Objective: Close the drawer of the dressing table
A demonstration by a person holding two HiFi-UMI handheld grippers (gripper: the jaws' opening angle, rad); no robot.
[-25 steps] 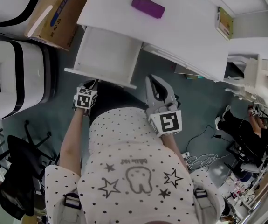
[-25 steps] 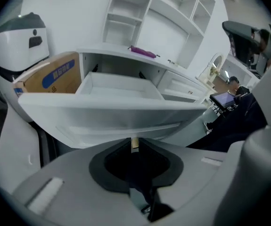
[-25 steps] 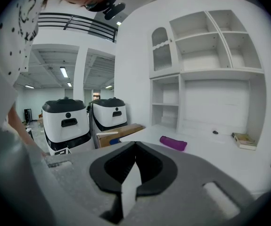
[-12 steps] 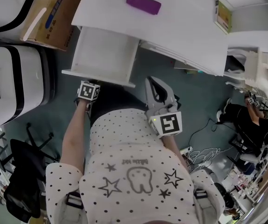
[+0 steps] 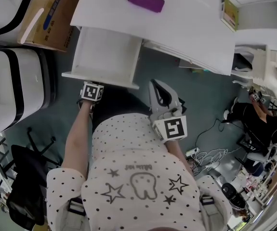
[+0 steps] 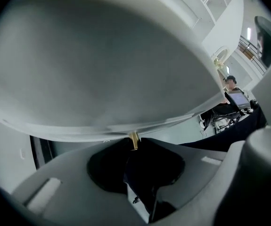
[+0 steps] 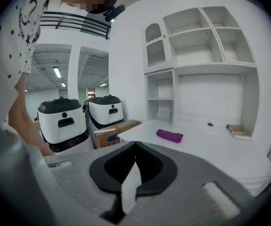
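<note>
The white dressing table (image 5: 186, 28) has its drawer (image 5: 107, 57) pulled out toward me, nothing showing inside. My left gripper (image 5: 92, 84) sits at the drawer's front panel, under its lower edge. In the left gripper view the jaw tips (image 6: 134, 142) pinch a small brass knob (image 6: 133, 138) on that panel, which fills the upper frame. My right gripper (image 5: 163, 94) hangs shut over the floor to the right of the drawer, holding nothing; in its own view the right gripper (image 7: 135, 145) points toward the tabletop.
A purple case (image 5: 145, 1) and a small book (image 5: 230, 13) lie on the tabletop. A cardboard box (image 5: 46, 16) and white machines (image 5: 8, 90) stand left of the drawer. A black chair (image 5: 25, 177) is at lower left, and cables (image 5: 210, 155) lie on the floor at right.
My left gripper has moved up from just below the drawer front to the panel's lower edge. The right gripper has stayed where it was.
</note>
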